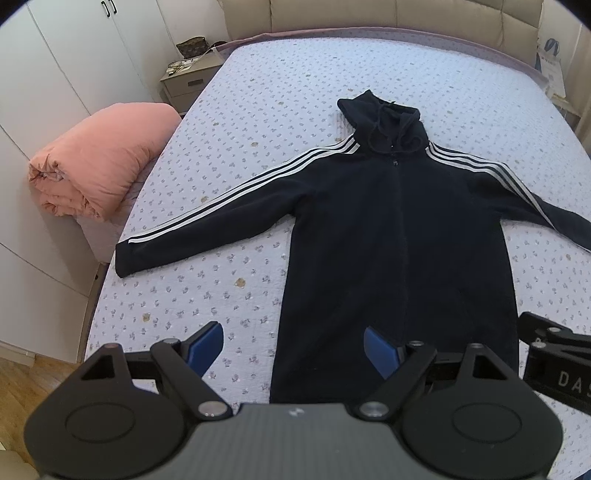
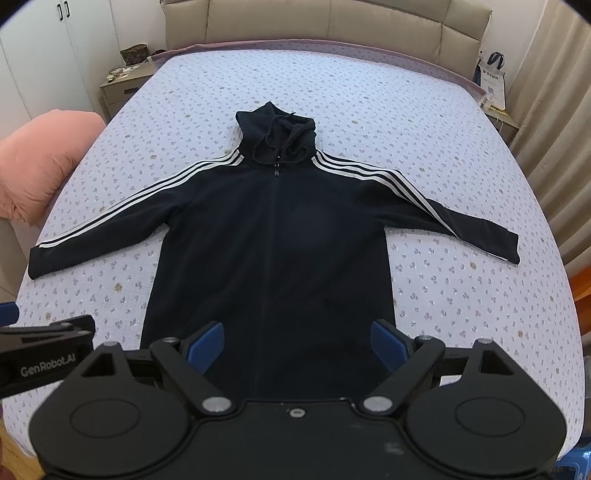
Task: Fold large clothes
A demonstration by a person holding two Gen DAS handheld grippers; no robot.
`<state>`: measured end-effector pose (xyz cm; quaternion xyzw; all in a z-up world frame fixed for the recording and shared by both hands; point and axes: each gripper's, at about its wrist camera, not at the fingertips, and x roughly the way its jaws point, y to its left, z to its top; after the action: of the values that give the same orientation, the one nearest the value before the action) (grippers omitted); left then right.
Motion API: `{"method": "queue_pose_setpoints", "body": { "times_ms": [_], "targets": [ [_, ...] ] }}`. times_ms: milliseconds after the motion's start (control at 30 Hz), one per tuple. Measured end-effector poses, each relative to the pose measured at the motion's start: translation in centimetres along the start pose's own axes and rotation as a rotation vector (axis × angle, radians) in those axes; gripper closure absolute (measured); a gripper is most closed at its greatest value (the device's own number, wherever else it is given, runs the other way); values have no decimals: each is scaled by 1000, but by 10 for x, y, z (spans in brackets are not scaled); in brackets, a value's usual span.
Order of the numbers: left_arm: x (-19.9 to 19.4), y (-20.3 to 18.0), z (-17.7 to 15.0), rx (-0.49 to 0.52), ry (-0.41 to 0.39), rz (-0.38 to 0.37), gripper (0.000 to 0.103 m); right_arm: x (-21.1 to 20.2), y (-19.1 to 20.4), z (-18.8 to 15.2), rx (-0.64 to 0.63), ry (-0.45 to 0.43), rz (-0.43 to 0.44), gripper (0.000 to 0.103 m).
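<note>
Black hoodie (image 2: 269,229) lies flat on the flowery bed (image 2: 461,155), sleeves out wide.
Both claws, left gripper (image 1: 293,349) and right gripper (image 2: 297,345), hang spread and holding nothing above the bottom hem. I think a sleeve end is best to pinch first, then bring it slowly across the middle.

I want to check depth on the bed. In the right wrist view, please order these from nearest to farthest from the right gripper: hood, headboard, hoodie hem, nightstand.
1. Hoodie hem: just ahead of the right gripper, between its open fingers.
2. Hood: mid-bed, centre.
3. Nightstand: far left, beside the bed.
4. Headboard: at the back.
Nightstand and headboard are close to call.
</note>
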<state>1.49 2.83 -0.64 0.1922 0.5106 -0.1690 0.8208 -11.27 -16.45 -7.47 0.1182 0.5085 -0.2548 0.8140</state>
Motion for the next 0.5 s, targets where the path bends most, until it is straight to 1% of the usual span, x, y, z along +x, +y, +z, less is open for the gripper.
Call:
{"method": "queue_pose_setpoints", "body": {
  "times_ms": [167, 300, 433, 500],
  "targets": [
    [10, 8, 1, -6, 3, -24, 18, 2, 3, 0, -17, -16, -23, 1],
    [25, 1, 9, 29, -13, -43, 18, 2, 7, 8, -14, -60, -30, 1],
    [27, -10, 23, 45, -63, -83, 18, -3, 2, 15, -31, -122, -59, 1],
    [25, -17, 28, 48, -92, -104, 18, -2, -7, 17, -28, -144, -75, 1]
  ]
}}
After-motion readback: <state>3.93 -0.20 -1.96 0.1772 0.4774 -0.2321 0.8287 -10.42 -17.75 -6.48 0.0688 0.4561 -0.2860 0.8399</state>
